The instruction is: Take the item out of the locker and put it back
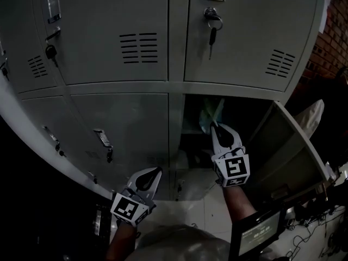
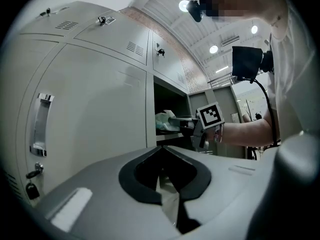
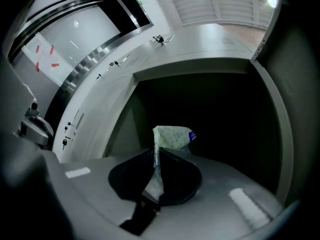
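R gripper point(image 1: 213, 125) is clenched on a thin edge of a pale green patterned soft pack point(image 1: 210, 110). The pack sticks up past the jaw tips, right at the mouth of the open locker compartment point(image 1: 191, 145), with the door point(image 1: 288, 145) swung out to the right. The blue label on the pack's corner point(image 3: 193, 135) is too small to read. L gripper point(image 1: 159, 171) sits low by the closed doors, jaws together w/ nothing in them. A key point(image 1: 212, 35) hangs in the upper door's lock.
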The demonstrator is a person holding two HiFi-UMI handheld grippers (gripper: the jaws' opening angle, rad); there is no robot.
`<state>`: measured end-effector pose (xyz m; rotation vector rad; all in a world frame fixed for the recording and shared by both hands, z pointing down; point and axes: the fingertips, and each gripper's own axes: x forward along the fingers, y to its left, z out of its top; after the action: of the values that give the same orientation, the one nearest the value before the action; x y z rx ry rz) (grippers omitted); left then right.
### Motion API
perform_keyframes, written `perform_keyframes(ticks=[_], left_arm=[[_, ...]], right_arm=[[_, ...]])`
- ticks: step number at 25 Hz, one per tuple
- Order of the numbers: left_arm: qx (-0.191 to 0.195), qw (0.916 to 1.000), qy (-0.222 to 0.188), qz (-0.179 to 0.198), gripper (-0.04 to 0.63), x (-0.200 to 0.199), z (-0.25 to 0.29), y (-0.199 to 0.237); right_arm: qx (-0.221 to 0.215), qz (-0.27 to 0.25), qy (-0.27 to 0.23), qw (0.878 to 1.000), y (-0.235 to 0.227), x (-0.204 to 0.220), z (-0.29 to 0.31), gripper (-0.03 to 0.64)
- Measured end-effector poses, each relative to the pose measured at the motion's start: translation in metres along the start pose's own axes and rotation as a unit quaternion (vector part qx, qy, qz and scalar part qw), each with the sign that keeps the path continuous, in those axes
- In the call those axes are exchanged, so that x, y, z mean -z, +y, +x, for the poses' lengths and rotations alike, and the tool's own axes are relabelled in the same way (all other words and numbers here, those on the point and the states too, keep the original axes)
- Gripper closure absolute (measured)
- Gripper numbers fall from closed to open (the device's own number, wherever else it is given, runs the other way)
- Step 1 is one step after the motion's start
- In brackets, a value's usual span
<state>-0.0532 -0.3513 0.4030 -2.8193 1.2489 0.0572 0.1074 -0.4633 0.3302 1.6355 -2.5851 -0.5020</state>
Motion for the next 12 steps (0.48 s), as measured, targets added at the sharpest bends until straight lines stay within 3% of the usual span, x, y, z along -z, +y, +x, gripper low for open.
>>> perform_keyframes(ticks=[5,9,12], left_arm=[[-0.004,0.9999,0.009,0.010,0.591,0.002,0.009,0.016],[-0.009,0.9998,0.019,-0.004,0.591,0.005,0.010,0.017],[-0.010,0.9998,0.019,0.001,0.591,0.005,0.007,0.014]], right_arm=[[0.000,0.019,0.026,0.999,-0.005,0.024,0.018,0.602],[-0.001,0.022,0.007,1.000,-0.006,0.018,0.013,0.471],[0.011,0.028,-0.034,0.999,-0.008,-0.003,-0.005,0.451]])
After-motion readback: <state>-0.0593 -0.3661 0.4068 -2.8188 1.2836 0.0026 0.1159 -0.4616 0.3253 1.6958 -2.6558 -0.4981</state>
